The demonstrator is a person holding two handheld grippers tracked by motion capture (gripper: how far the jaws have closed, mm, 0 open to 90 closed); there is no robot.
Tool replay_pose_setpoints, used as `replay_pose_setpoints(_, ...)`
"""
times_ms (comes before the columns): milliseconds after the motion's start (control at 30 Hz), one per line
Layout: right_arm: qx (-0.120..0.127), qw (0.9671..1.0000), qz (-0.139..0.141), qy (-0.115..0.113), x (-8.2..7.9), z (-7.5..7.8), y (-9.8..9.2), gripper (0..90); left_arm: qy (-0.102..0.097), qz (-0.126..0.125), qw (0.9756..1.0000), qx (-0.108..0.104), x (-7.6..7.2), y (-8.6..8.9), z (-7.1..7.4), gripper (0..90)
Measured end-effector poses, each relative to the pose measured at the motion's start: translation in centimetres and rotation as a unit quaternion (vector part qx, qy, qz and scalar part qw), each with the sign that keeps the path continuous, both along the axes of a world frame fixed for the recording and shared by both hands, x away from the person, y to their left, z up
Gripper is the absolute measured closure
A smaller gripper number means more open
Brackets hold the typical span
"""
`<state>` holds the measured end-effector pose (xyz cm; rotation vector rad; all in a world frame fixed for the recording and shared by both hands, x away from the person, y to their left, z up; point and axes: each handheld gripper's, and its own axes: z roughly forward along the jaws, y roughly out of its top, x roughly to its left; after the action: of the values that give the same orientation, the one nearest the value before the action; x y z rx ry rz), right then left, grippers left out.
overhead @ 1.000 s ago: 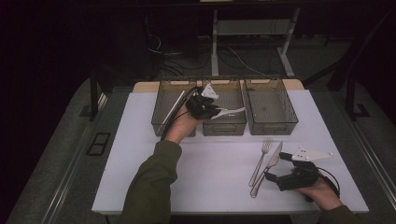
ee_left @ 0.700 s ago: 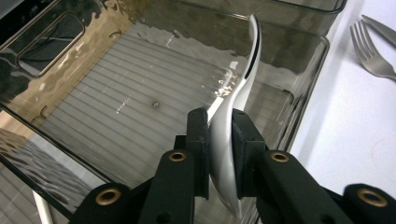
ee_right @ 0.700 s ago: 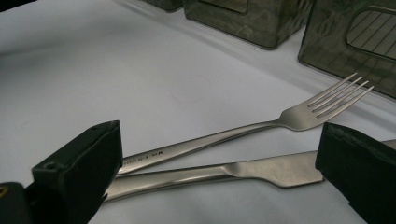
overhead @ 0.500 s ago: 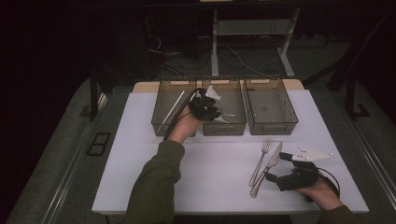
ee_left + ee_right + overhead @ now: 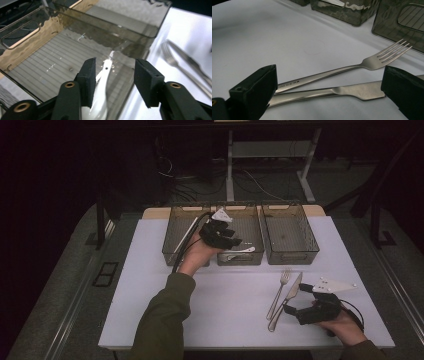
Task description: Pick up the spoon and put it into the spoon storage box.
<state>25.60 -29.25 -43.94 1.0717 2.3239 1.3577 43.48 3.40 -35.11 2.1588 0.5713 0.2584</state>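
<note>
The left gripper (image 5: 234, 241) hangs over the middle bin (image 5: 250, 222) at the far side of the bench (image 5: 150, 285). Its jaws have just been opening, and the white spoon (image 5: 101, 87) lies loose between them on the floor of that bin, no longer pinched. The spoon's handle points away toward the bin's far wall. One more bin (image 5: 180, 232) sits to the left and one bin (image 5: 290, 232) to the right. Near the right edge, the right gripper (image 5: 295, 300) rests low with its jaws spread wide around a fork (image 5: 352, 68) and a knife (image 5: 342, 92), which lie side by side on the bench, and it squeezes neither.
</note>
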Motion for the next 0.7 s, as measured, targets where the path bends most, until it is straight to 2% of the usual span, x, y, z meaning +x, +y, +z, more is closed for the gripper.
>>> replay_pose_setpoints(33,0.000,1.0000,0.000,0.001,0.0,0.0,0.0,0.8,0.000,-0.002,1.0000,0.000,-0.2,0.2,0.2,50.1)
replay_pose_setpoints(67,0.000,1.0000,0.000,0.000,0.0,0.0,0.0,0.8,0.004,-0.001,0.9999,-0.012,-0.4,0.3,0.3,48.7)
replay_pose_setpoints(100,0.000,1.0000,0.000,0.001,0.0,0.0,0.0,0.8,0.008,-0.008,0.9998,-0.016,-0.6,0.5,0.4,47.3)
replay_pose_setpoints(267,-0.001,1.0000,0.001,0.000,0.0,0.0,0.1,0.7,-0.001,-0.017,0.9990,-0.041,-2.0,1.4,0.8,40.0)
replay_pose_setpoints(533,-0.001,1.0000,0.000,0.002,0.1,-0.1,0.1,0.8,-0.020,-0.023,0.9982,-0.051,-4.6,2.5,0.7,28.5)
replay_pose_setpoints(700,-0.002,1.0000,0.000,0.002,0.1,-0.1,0.1,0.8,-0.026,-0.022,0.9984,-0.046,-6.1,3.2,0.0,24.6)
